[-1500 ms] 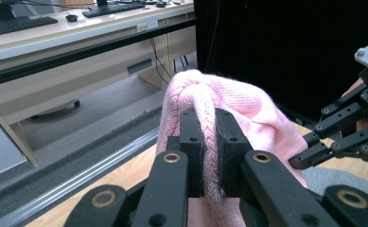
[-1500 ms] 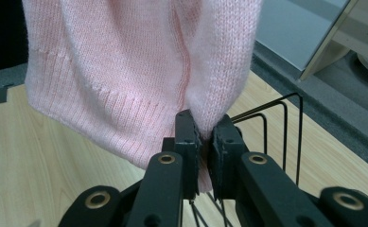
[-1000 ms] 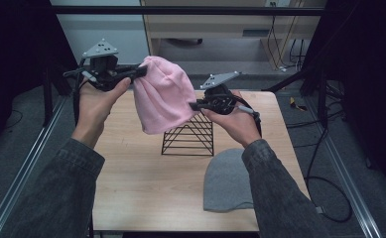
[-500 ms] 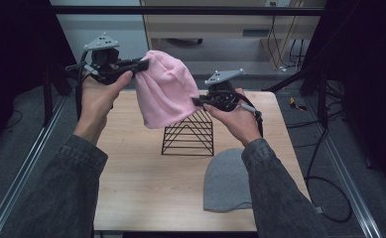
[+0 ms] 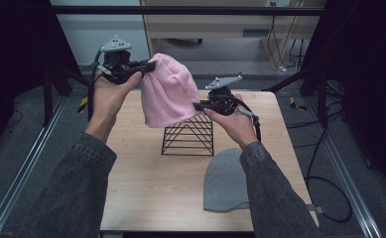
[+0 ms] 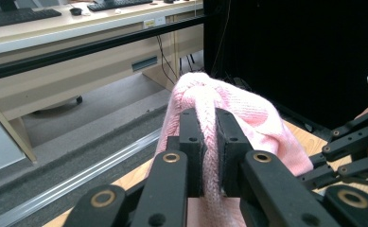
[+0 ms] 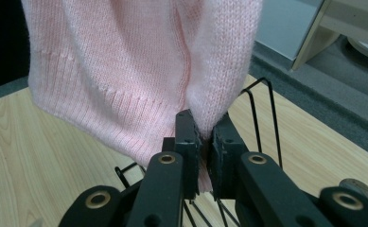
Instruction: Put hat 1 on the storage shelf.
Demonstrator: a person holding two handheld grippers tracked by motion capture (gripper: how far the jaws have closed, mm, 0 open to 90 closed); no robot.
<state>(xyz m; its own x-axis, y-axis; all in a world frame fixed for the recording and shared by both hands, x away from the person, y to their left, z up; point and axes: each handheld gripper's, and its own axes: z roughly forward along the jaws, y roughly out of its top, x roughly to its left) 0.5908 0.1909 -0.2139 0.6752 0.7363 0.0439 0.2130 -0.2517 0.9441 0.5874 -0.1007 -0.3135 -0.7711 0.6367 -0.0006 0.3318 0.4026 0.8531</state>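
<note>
Wire rack (image 5: 188,140) is sitting mid-table, black thin rods in a triangular tent shape, nothing resting in it. We're holding the pink beanie (image 5: 166,91) in the air just above and behind it, stretched between both tools. Left gripper (image 5: 148,66) is clamping the crown end up high; in the left gripper view its jaws are pinching a bunched ridge of pink knit (image 6: 210,156). Right gripper (image 5: 198,105) is clamping the lower side edge near the ribbed cuff; in the right gripper view the jaws are closed on a fold of it (image 7: 203,118), rack wires just beyond. Beanie is soft fine knit, ribbed band along the hem. Grey beanie (image 5: 225,181) is lying flat on the light wood table (image 5: 141,178), near the front right, apart from the rack. Versus half a second ago: we're seeing barely any change, left gripper sitting slightly lower and closer in, beanie hanging the same way.
</note>
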